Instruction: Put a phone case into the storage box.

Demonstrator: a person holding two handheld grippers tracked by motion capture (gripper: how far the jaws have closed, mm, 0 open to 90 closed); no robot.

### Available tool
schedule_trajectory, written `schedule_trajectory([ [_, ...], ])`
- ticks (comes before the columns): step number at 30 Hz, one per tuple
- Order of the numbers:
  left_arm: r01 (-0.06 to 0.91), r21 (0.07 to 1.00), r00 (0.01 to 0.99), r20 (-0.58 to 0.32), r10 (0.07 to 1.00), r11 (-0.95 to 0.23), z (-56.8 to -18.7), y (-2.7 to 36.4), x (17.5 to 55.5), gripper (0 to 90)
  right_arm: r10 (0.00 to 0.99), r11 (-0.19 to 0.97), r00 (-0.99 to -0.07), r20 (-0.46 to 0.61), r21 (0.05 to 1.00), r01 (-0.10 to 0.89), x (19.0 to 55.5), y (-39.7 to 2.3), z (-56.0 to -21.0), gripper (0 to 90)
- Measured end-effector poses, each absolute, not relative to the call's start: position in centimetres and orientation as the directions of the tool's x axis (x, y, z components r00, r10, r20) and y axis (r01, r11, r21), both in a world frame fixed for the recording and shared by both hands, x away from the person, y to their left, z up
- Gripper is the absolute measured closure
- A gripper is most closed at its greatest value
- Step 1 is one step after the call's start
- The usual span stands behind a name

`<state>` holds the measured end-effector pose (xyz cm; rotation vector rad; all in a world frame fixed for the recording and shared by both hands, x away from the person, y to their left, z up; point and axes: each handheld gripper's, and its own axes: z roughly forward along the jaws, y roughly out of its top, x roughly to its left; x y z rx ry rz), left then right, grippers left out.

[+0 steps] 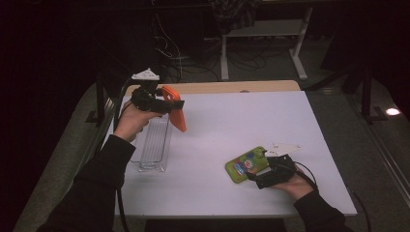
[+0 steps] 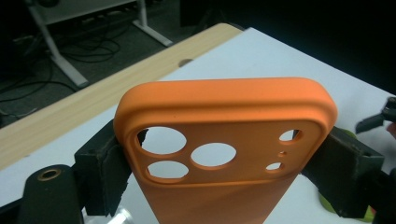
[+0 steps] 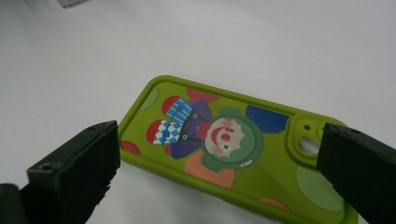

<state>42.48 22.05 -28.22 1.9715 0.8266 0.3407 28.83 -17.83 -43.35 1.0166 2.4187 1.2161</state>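
Observation:
An orange phone case (image 1: 175,107) hangs in the air above the table's left side, with my left gripper (image 1: 162,104) shut on it. In the left gripper view the case (image 2: 224,135) stands upright between the two black pads (image 2: 105,175), which press on its long sides, camera cut-outs toward me. A green phone case with a clown picture (image 1: 245,165) lies flat on the white table at the front right. My right gripper (image 1: 261,170) hovers over it, open. In the right gripper view its jaws stand wide on either side of the green case (image 3: 233,154), not touching it.
A clear plastic tray (image 1: 155,145) lies lengthwise on the table under and in front of the orange case. The white table (image 1: 241,121) ends in a wooden strip (image 1: 232,87) at the back. Beyond it are desk legs and cables on a dark floor.

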Motion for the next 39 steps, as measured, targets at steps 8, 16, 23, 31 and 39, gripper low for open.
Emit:
schedule_trajectory([
  [8, 0.419, 0.851, 0.678, -0.062, 0.732, -0.316, -27.6, 24.3, 43.6, 16.0, 0.692, 0.383, -0.716, 0.095, 0.792, 0.475, 28.3, -18.5, -43.3, 0.0],
  [16, 0.462, 0.829, 0.591, -0.024, 0.807, -0.314, -28.5, 25.7, 45.6, 15.9, 0.695, 0.382, -0.713, 0.088, 0.795, 0.471, 28.3, -18.7, -43.3, 0.0],
  [23, 0.501, 0.814, 0.507, 0.001, 0.862, -0.296, -30.1, 25.8, 47.8, 15.9, 0.689, 0.381, -0.719, 0.088, 0.800, 0.463, 28.3, -18.7, -43.3, 0.0],
  [31, 0.540, 0.800, 0.426, 0.009, 0.905, -0.262, -32.0, 25.5, 49.7, 15.7, 0.683, 0.371, -0.724, 0.098, 0.808, 0.459, 28.2, -18.8, -43.0, 0.0],
  [39, 0.580, 0.778, 0.372, 0.010, 0.928, -0.240, -33.6, 25.5, 51.1, 15.5, 0.674, 0.358, -0.731, 0.104, 0.820, 0.447, 28.2, -18.9, -42.8, 0.0],
])
